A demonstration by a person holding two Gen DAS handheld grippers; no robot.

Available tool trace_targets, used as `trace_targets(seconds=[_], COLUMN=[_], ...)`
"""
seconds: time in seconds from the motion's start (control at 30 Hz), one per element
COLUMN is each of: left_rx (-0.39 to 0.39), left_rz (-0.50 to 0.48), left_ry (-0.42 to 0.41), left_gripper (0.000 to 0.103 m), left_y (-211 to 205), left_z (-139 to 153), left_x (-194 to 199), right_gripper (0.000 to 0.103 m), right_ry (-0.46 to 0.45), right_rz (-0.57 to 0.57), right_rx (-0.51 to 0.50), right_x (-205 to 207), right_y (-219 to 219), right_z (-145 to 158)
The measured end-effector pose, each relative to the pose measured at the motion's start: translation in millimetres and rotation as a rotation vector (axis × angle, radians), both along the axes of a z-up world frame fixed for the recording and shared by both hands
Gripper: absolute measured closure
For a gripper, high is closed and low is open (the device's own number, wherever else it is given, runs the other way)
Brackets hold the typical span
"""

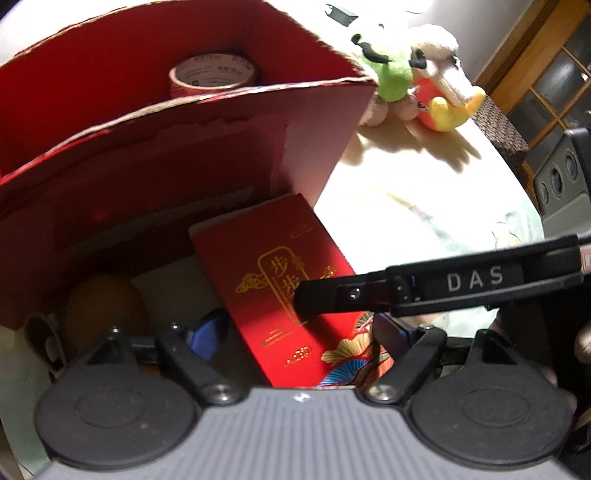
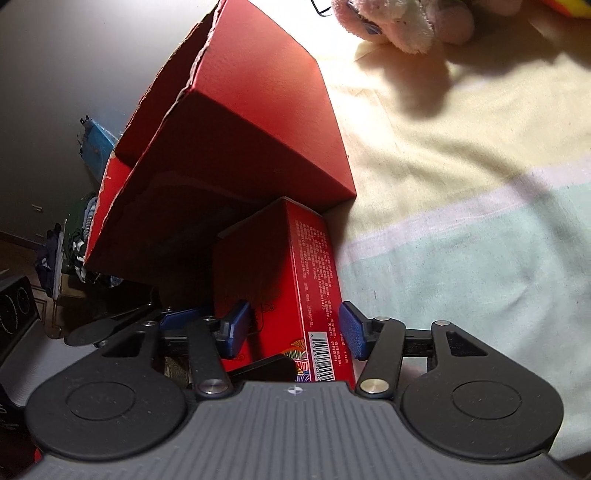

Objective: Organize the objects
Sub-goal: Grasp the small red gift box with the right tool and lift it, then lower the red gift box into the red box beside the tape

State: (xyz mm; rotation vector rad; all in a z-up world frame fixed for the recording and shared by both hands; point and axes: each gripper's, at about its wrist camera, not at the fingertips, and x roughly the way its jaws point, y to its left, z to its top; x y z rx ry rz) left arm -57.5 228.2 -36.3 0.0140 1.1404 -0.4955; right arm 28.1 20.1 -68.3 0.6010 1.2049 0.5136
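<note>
A flat red packet with gold print [image 1: 280,280] leans against the front wall of a big open red cardboard box [image 1: 184,155]. My left gripper [image 1: 299,334] is open, its blue pads standing on either side of the packet's width. One black finger of my right gripper [image 1: 369,295], marked DAS, lies across the printed face. In the right wrist view my right gripper [image 2: 293,328] is shut on the red packet [image 2: 280,280] across its thickness, barcode side toward the camera. A roll of tape [image 1: 214,74] sits inside the big box [image 2: 258,122].
A brown oval object [image 1: 103,306] and something white lie left of the packet. A green plush [image 1: 391,70] and a white-and-yellow duck plush [image 1: 443,77] sit behind the box on a pale cloth [image 2: 461,221]. A pink plush [image 2: 402,22] lies far off.
</note>
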Motion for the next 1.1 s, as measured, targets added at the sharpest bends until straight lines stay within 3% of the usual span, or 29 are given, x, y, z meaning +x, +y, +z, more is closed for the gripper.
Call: trace_targets(seconds=[0.33, 0.47, 0.73, 0.93, 1.1], left_rx=[0.002, -0.003, -0.087, -0.124, -0.111], left_rz=[-0.165, -0.249, -0.357, -0.327, -0.229], left_ry=[-0.077, -0.127, -0.26, -0.429, -0.533], left_gripper=[0.018, 0.018, 0.018, 0.018, 0.017], left_y=[-28, -47, -71, -64, -37], left_z=[13, 26, 72, 122, 153], left_x=[-12, -17, -21, -10, 7], right_gripper=[0.05, 0.05, 0.05, 0.05, 0.05], right_ry=[-0.002, -0.074, -0.239, -0.435, -0.522], right_rz=[-0.073, -0.122, -0.242, -0.243, -0.177], right_rx=[-0.009, -0.068, -0.128, -0.123, -0.06], right_x=[-30, -46, -61, -35, 7], right_y=[-34, -45, -67, -55, -31], right_z=[17, 36, 92, 140, 157])
